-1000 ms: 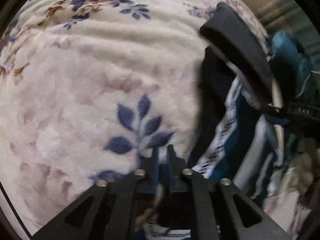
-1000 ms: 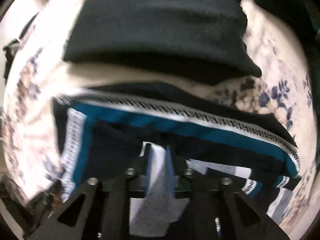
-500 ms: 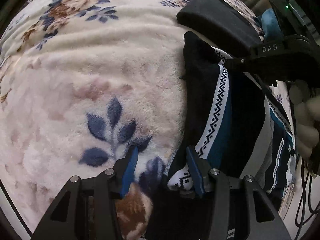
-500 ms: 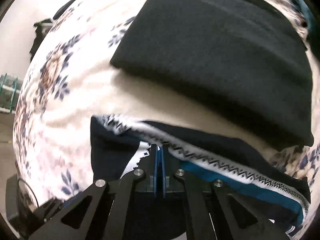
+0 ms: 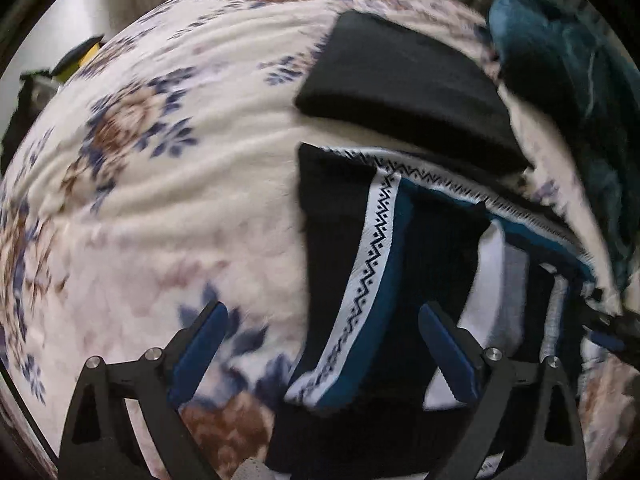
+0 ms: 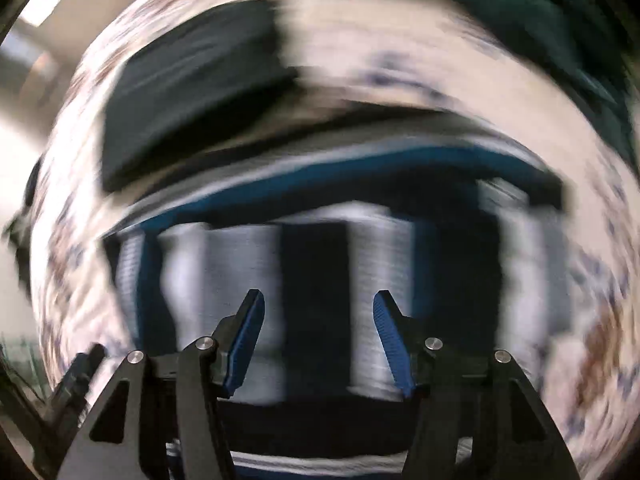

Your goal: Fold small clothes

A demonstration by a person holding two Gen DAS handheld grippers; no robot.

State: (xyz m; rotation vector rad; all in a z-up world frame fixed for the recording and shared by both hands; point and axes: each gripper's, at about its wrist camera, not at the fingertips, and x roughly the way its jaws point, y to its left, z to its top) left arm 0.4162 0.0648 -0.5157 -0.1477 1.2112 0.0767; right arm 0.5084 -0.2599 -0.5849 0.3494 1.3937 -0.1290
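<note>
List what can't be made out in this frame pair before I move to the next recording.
- Right wrist view: motion blur smears the striped garment and floral blanket, so no pattern detail is readable.
- Left wrist view: the garment's near end is cut off by the bottom edge, behind the left gripper.
- Left wrist view: the teal fabric is blurred and cropped; its type is unclear.

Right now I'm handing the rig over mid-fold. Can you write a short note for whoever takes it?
Left gripper: jaws opening, holding nothing, over the left edge of the patterned garment.
Right gripper: jaws opening, holding nothing, above the same garment; that view is blurred.
Things: patterned garment lies folded on the floral blanket; a folded black garment sits beyond it, apart. A teal heap lies at the far right.
Done: this fold looks laid down.
Left: probably tidy or fold again, then the heap.
</note>
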